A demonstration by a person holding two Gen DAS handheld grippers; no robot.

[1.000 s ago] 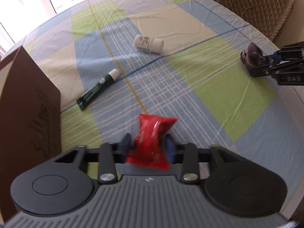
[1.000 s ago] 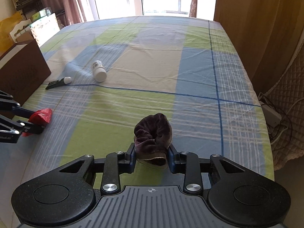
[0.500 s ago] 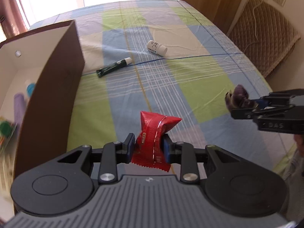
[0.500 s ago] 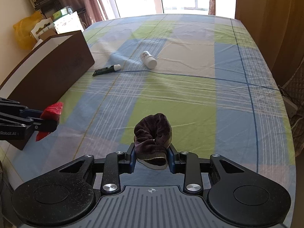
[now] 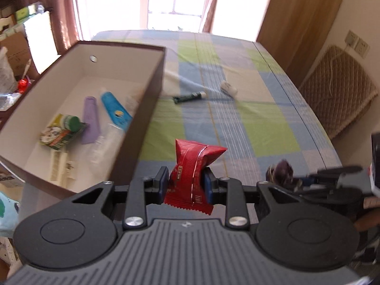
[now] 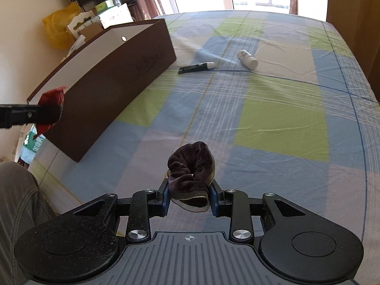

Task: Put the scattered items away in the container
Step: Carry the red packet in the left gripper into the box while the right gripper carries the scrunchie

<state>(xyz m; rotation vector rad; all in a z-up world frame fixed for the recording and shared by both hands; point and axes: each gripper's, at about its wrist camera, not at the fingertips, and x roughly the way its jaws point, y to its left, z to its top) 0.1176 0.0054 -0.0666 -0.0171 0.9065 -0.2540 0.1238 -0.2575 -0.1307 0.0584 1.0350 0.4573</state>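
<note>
My left gripper (image 5: 184,185) is shut on a red snack packet (image 5: 193,168), held in the air just right of the brown box (image 5: 142,123). The box is open at the top and holds several tubes and small packs. My right gripper (image 6: 190,196) is shut on a dark purple velvet scrunchie (image 6: 191,166), raised over the near part of the table. A dark green tube (image 6: 196,67) and a white bottle (image 6: 248,59) lie on the checked cloth further out. In the right wrist view the red snack packet (image 6: 51,104) hangs by the brown box (image 6: 114,90) near corner.
The checked tablecloth (image 6: 273,118) covers the table. A quilted chair (image 5: 339,99) stands beyond the right edge. Cluttered shelves and bags (image 6: 57,30) stand left of the table. A person's trouser leg (image 6: 16,201) is at the near left.
Both grippers have risen and pulled back toward the near edge, and the left one has swung toward the box, whose inside now shows. Both still hold their items.
</note>
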